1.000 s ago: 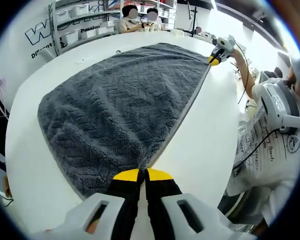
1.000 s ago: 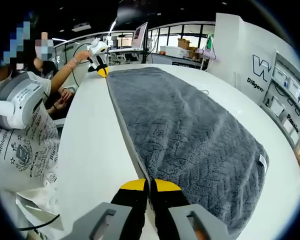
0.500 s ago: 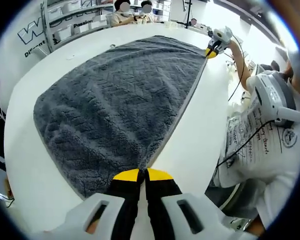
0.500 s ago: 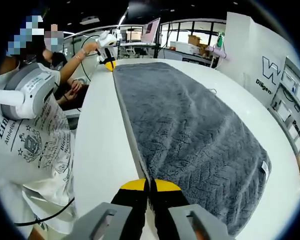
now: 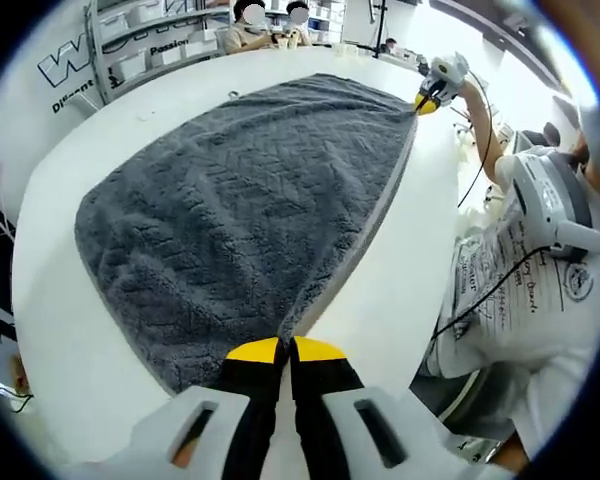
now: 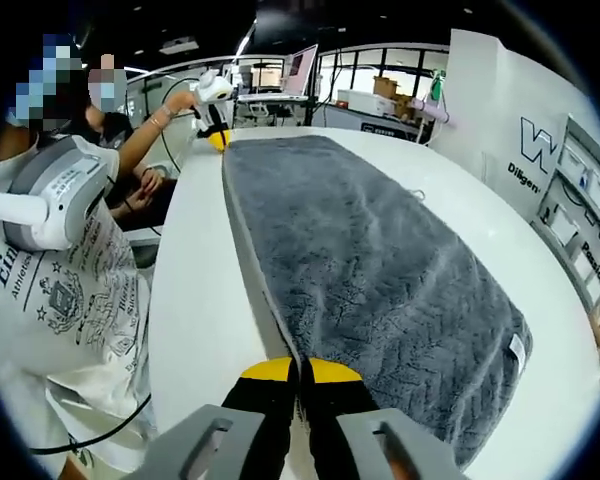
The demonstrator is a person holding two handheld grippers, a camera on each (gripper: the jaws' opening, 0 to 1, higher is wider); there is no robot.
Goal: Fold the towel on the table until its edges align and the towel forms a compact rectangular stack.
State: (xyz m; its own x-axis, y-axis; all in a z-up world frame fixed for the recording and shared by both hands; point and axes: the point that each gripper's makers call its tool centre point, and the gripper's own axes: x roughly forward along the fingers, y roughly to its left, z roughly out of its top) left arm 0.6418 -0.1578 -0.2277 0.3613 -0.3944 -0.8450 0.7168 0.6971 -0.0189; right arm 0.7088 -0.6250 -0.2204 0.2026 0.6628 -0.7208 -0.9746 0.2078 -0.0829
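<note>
A large grey towel (image 5: 240, 200) lies spread over a white table (image 5: 110, 110), its near long edge lifted slightly off the top. My left gripper (image 5: 285, 348) is shut on one near corner of the towel. At the far end of that edge the right gripper (image 5: 427, 99) shows, small, with yellow tips. In the right gripper view the same towel (image 6: 380, 270) stretches away, and my right gripper (image 6: 300, 368) is shut on its other near corner. The left gripper (image 6: 217, 138) holds the distant corner there. A white label (image 6: 517, 347) is sewn at the towel's far edge.
The person (image 5: 540, 260) holding the grippers stands at the table's edge in a printed white shirt. Two seated people (image 5: 270, 20) are at the far side. Shelves with boxes (image 5: 150, 40) line the wall. Bare table top (image 6: 200, 300) runs beside the towel.
The towel's held edge has risen a little off the table between both grippers. Both views shifted slightly with the hands; both grippers stay shut on the corners.
</note>
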